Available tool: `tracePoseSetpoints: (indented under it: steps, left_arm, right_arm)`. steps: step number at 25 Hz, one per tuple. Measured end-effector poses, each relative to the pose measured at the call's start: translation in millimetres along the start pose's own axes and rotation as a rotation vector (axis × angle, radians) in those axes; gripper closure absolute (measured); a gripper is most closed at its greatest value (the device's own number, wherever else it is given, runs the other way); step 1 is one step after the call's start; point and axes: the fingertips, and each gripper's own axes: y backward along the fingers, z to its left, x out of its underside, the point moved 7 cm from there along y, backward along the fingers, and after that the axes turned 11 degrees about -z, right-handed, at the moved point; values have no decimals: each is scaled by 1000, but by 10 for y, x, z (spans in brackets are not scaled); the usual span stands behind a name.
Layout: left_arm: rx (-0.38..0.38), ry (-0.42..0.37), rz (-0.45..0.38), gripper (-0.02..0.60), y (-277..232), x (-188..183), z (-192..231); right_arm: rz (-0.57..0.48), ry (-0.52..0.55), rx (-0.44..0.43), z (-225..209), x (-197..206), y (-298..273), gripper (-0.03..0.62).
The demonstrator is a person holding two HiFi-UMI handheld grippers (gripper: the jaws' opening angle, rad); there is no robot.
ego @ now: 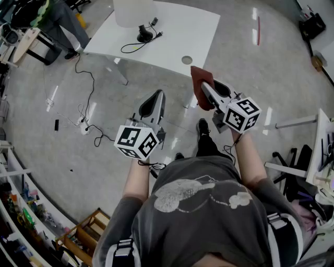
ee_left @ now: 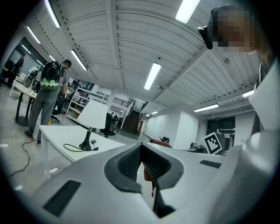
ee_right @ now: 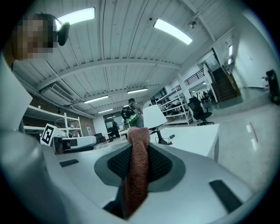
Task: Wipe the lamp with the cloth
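My right hand-held gripper (ego: 206,87) is pinching the reddish-brown cloth (ee_right: 136,175), which runs up between its jaws and pokes out past the tips. I'm holding it over the floor (ego: 78,130), just short of the tabletop's (ego: 193,31) near edge. My left hand-held gripper (ee_left: 141,148) has its jaws pressed together with nothing between them, and it is also off the tabletop. The lamp (ego: 136,15), a white shade on a dark base, stands toward the tabletop's far edge, well apart from the cloth. Its black cable (ego: 133,47) is looped beside the base.

rust-red cloth (ego: 199,83), white-shaded lamp (ego: 133,13) on black base, white table (ego: 201,26), grey floor (ego: 250,78)
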Motion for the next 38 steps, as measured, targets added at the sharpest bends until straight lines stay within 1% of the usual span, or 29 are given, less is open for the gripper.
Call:
tracePoseSetpoints:
  steps: [3, 5, 9, 13, 17, 21, 25, 28, 33, 38]
  left_arm:
    - [-9, -9, 2, 574, -241, 43, 26]
    - [-29, -20, 8, 574, -414, 70, 77]
    - [-90, -47, -7, 574, -756, 40, 198]
    - [-179, -89, -63, 574, -1115, -43, 319]
    - [-221, -109, -78, 574, -1474, -47, 351]
    - [-273, -116, -94, 574, -1756, -34, 414]
    - [-306, -131, -103, 574, -1965, -27, 464]
    - [-323, -140, -106, 574, -2053, -56, 492]
    - [-336, -167, -103, 574, -2145, -162, 665]
    - [-335, -170, -112, 574, -2292, -276, 978]
  right_arm:
    - [-1, -18, -5, -253, -60, -135, 508]
    - [-2, -28, -20, -422, -121, -272, 508]
    - [4, -37, -79, -751, -279, -610, 508]
    - [-8, -47, -127, -1138, -494, -941, 508]
    - [-4, -58, -155, -1503, -658, -1106, 508]
    - [10, -61, -193, -1774, -745, -1281, 508]
    - [27, -60, -235, -1955, -796, -1451, 508]
    - [32, -59, -251, -2038, -834, -1566, 508]
    - [33, -76, -249, -2101, -816, -1829, 508]
    - [37, -51, -236, -2125, -878, -2170, 508]
